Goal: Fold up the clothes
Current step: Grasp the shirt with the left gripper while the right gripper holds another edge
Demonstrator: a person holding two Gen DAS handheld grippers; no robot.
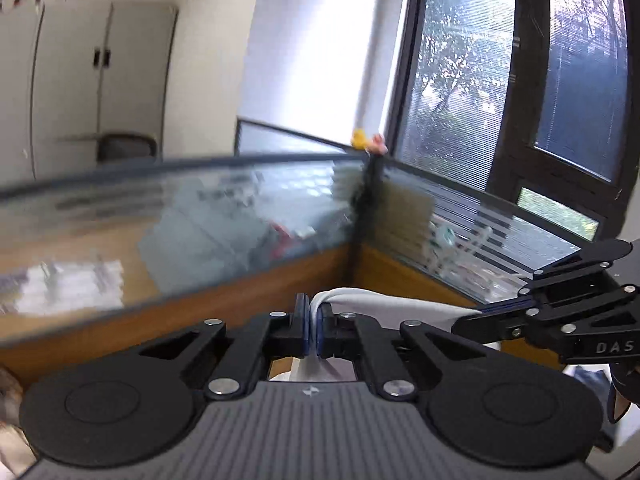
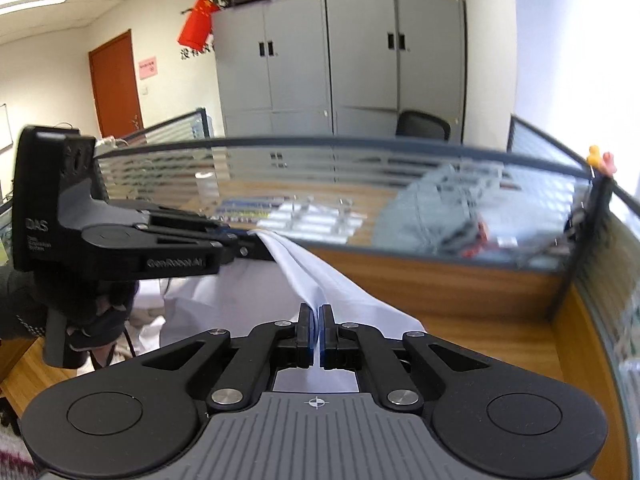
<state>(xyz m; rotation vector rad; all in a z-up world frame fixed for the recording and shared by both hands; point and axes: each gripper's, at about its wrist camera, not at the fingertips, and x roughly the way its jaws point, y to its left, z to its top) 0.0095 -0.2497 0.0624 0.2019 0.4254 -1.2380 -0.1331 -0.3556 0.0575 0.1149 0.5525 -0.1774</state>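
A white garment (image 1: 384, 303) hangs stretched between both grippers above the desk. In the left wrist view my left gripper (image 1: 314, 322) is shut on a folded edge of it, which bulges out over the pads. My right gripper (image 1: 476, 314) comes in from the right, pinching the same edge. In the right wrist view my right gripper (image 2: 317, 318) is shut on the white garment (image 2: 320, 276), which runs taut up-left to my left gripper (image 2: 258, 245), held by a gloved hand (image 2: 100, 312). More of the cloth hangs below, crumpled.
A glass and wood desk partition (image 2: 360, 160) stands close in front, meeting a side partition (image 1: 480, 220) at the corner, where small yellow and pink toys (image 1: 366, 140) sit on top. Behind it are grey cabinets (image 2: 340, 52), an office chair (image 2: 424, 126) and a window (image 1: 500, 80).
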